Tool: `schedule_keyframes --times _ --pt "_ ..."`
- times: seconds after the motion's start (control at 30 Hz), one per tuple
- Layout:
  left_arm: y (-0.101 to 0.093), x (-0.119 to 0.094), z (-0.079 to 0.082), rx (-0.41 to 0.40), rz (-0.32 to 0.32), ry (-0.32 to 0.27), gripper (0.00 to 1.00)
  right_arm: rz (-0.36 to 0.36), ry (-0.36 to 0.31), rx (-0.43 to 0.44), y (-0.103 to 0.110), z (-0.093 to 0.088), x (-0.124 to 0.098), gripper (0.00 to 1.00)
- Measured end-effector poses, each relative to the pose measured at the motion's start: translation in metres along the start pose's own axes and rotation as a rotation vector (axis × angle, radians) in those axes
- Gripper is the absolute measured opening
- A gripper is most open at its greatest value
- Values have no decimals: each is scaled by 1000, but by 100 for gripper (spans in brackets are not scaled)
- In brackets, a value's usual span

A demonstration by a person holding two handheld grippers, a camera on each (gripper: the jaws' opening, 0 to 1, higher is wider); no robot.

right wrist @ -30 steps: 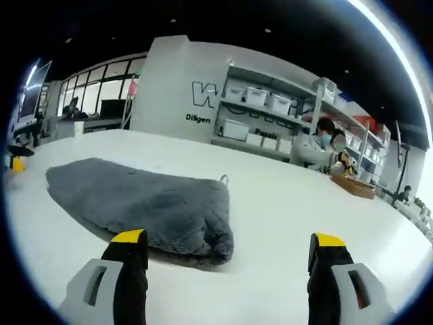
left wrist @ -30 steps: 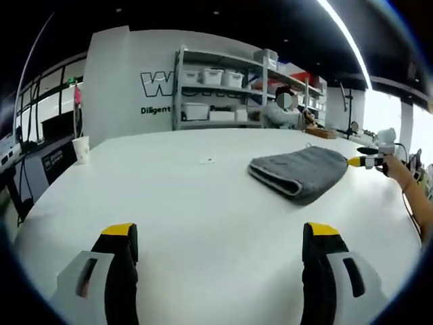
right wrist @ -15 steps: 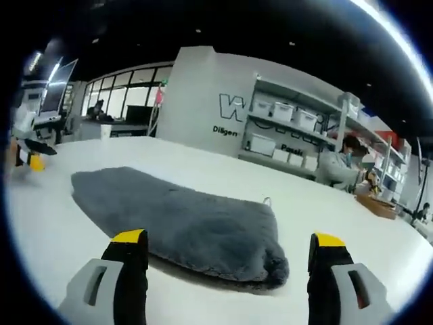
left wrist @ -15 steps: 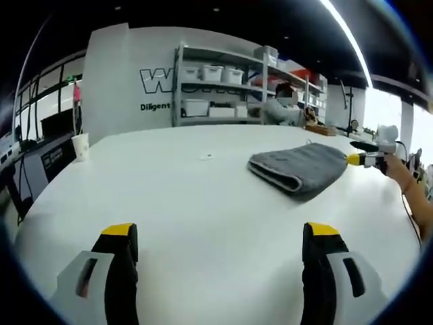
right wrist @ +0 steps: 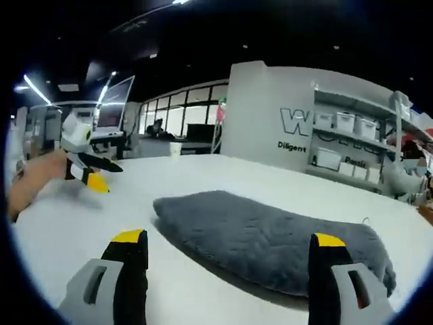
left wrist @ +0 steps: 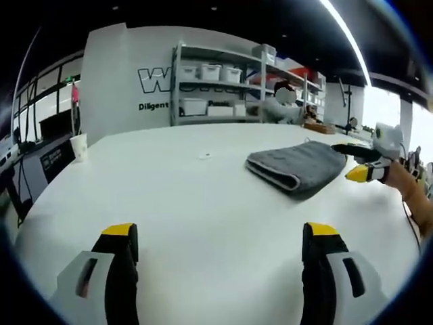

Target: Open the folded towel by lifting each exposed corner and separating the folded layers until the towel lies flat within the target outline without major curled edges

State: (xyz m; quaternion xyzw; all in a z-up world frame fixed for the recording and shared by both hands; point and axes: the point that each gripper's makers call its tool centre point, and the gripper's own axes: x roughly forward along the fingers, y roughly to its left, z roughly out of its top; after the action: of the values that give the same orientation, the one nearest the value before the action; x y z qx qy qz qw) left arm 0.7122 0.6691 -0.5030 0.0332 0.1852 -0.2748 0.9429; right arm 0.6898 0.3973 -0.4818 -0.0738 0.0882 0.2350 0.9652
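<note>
towel [left wrist: 298, 168]: grey, plush pile, folded into a thick oblong pad; layered fold edges are seen along its near end in the left gripper view; in the right gripper view [right wrist: 270, 240] a rounded, fuzzy upper surface is shown, with a small loop at its far right edge.
towel, place: laid on the white table [left wrist: 189, 203]; right of centre in the left gripper view; lower centre to lower right in the right gripper view.
left gripper [left wrist: 220, 233]: jaws are held wide apart, nothing between them; yellow tips are seen at the bottom of its own view; it is also seen at mid left of the right gripper view [right wrist: 95, 175], held by a hand [right wrist: 34, 181].
right gripper [right wrist: 226, 240]: jaws are spread wide, nothing clamped; it is also seen at the right edge of the left gripper view [left wrist: 362, 162], held by a hand [left wrist: 406, 181], black and yellow jaw tips parted.
towel to left gripper: well apart; the towel is set far up the table, above and right of the jaws.
towel to right gripper: near; the towel is seen between and just above the two jaw tips, its right end behind the right jaw; contact cannot be told.
table: white, broad, smooth.
paper cup [left wrist: 79, 147]: white, stood at the table's left edge.
shelving [left wrist: 223, 88]: metal rack with white bins, against the wall at upper centre.
</note>
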Motion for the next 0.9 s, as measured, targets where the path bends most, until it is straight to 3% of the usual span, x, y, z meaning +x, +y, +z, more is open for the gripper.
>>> schedule_keyframes --times 0.2,0.4,0.6,0.9 --pt "-2 0 0 5 -5 4 98 81 20 -25 30 -8 10 99" --pt "-3 0 1 9 -7 0 98 142 45 -101 57 -14 19 89" --pt "-5 -1 2 10 -11 -3 98 162 23 -148 73 -7 23 76" --pt "-4 -1 3 8 -14 -5 98 172 34 -184 83 -7 37 68"
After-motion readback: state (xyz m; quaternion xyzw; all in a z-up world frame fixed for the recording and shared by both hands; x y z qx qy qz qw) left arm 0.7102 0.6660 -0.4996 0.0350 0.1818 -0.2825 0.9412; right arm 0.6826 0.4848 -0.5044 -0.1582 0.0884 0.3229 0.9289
